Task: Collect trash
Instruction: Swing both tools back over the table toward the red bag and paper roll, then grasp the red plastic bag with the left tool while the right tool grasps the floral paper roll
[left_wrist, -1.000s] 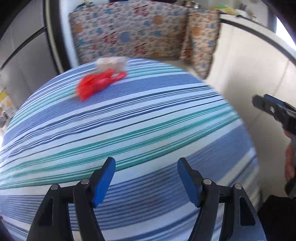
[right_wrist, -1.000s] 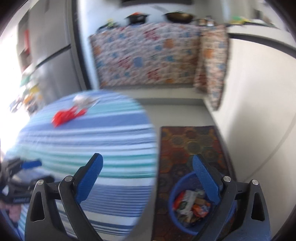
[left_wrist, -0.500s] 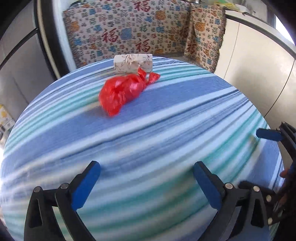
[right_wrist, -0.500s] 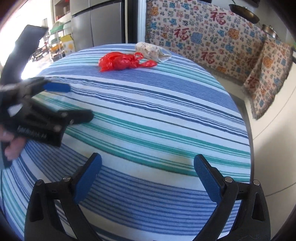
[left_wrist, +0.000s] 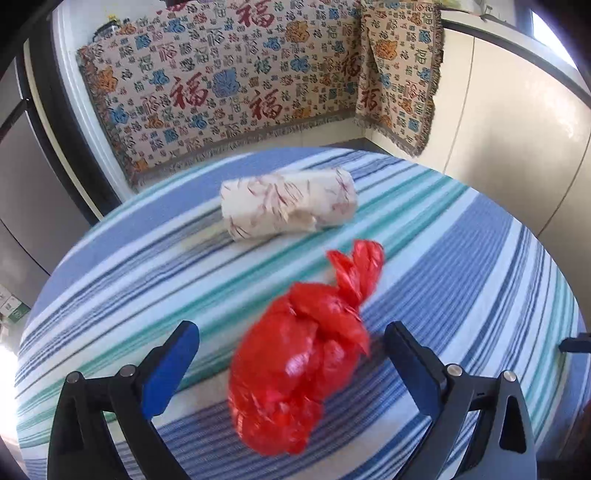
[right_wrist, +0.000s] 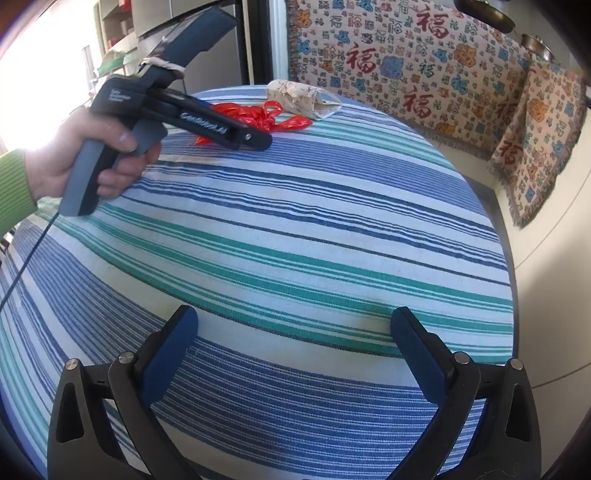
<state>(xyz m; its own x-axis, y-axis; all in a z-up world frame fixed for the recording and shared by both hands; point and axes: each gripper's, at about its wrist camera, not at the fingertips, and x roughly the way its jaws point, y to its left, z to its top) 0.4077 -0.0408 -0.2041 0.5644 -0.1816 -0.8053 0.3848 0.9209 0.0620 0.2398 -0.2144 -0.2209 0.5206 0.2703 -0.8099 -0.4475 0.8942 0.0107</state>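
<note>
Two trash items on striped surface (left_wrist: 480, 266): red bag (left_wrist: 295, 373) between my left gripper (left_wrist: 291, 369) jaws, spread wide to straddle it; paper roll (left_wrist: 288, 208) just beyond. Right gripper (right_wrist: 295, 354) jaws spread, holding nothing, well back.

Black claw (right_wrist: 295, 354), blue pads (right_wrist: 168, 356), green sleeve (right_wrist: 13, 188)

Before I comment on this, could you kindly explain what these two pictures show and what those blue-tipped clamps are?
They are hand-held grippers, one per hand, each carrying a camera looking along its fingers. The left gripper view shows its open fingers either side of a knotted red plastic bag on the striped tablecloth, not yet gripped; a patterned white packet lies beyond. The right gripper view shows it open and empty above the cloth, with the person's left hand holding the other tool by the bag.
</note>
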